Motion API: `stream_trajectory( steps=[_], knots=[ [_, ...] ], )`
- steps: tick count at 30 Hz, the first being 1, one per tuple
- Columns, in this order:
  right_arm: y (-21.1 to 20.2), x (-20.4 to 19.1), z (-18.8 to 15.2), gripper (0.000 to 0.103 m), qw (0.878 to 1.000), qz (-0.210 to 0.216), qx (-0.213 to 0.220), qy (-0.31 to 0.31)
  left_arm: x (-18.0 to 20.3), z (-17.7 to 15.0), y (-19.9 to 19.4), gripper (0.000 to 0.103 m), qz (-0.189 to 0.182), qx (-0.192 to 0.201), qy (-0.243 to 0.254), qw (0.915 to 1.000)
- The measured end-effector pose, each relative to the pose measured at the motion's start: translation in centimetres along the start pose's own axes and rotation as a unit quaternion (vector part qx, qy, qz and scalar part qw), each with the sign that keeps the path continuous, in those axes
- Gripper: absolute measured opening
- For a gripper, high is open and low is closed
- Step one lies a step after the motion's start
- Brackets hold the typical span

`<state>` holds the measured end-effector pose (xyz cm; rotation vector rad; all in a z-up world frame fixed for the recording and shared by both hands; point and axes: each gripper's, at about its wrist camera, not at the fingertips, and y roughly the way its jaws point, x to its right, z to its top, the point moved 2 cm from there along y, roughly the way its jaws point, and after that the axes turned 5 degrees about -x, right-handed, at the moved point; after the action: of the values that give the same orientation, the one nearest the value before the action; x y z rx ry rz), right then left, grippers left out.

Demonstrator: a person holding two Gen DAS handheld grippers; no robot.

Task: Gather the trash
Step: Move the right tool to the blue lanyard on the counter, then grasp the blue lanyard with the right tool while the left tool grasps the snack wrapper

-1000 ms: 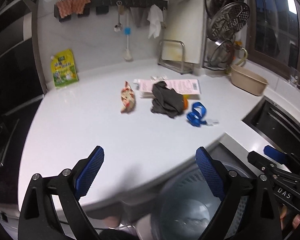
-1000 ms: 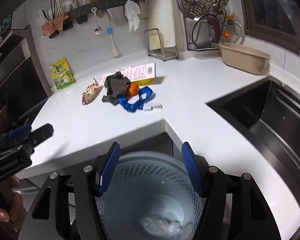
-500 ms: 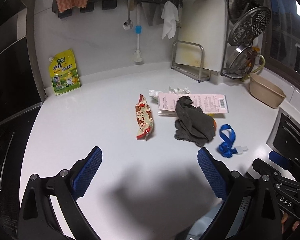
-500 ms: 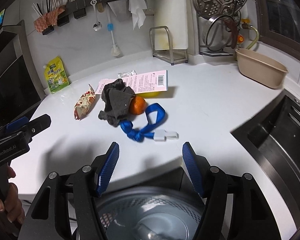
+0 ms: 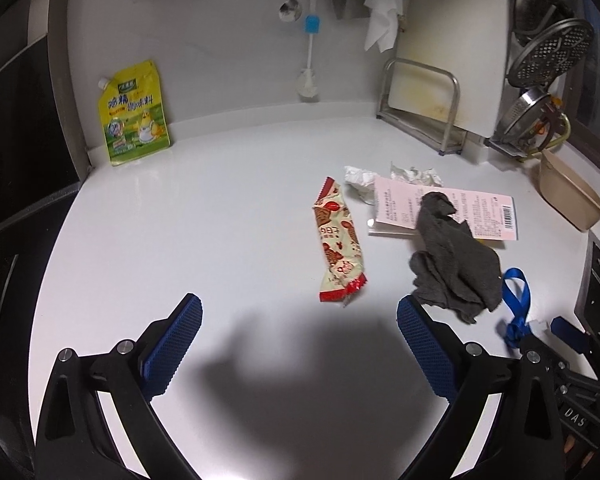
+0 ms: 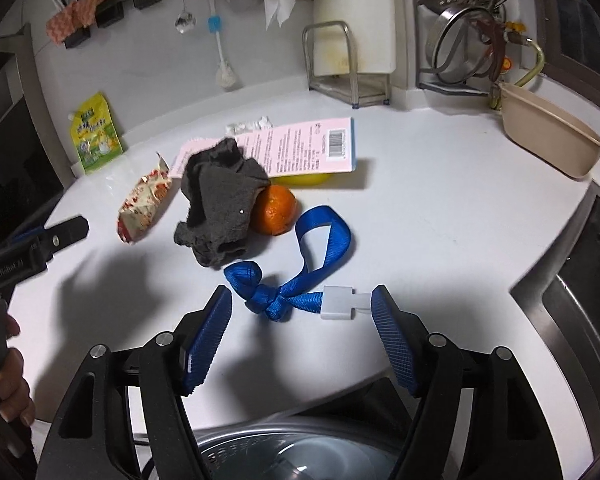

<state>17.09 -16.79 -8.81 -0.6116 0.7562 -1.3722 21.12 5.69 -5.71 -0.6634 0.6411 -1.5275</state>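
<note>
red-and-cream snack wrapper [image 5: 340, 246] laid flat, lengthwise, crumpled at ends, left of pile. two crumpled white paper scraps [image 5: 360, 180] seen behind it, touching pink printed sheet [image 6: 300, 146], barcode end raised over something yellow. dark grey rag [image 6: 220, 204] bunched over sheet's near edge, resting against orange fruit [image 6: 276, 210]. blue knotted strap [image 6: 296, 264] with white clip laid nearest counter edge.

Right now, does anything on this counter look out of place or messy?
Yes. A grey rag lies crumpled over a pink paper and against an orange. A snack wrapper, crumpled tissue and a knotted blue strap lie scattered around them.
</note>
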Motion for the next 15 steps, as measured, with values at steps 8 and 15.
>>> stream_trajectory(
  steps=[8,15],
  knots=[
    [1.6,-0.8,0.7,0.069,1.000,-0.023,0.007,-0.020,-0.2,1.1,1.9,0.096,-0.005,-0.017,-0.009,0.9998],
    [2.0,-1.0,1.0,0.037,0.999,-0.025,0.016,-0.031,0.6,1.9,2.8,0.096,-0.007,-0.025,-0.002,0.9997]
  ],
)
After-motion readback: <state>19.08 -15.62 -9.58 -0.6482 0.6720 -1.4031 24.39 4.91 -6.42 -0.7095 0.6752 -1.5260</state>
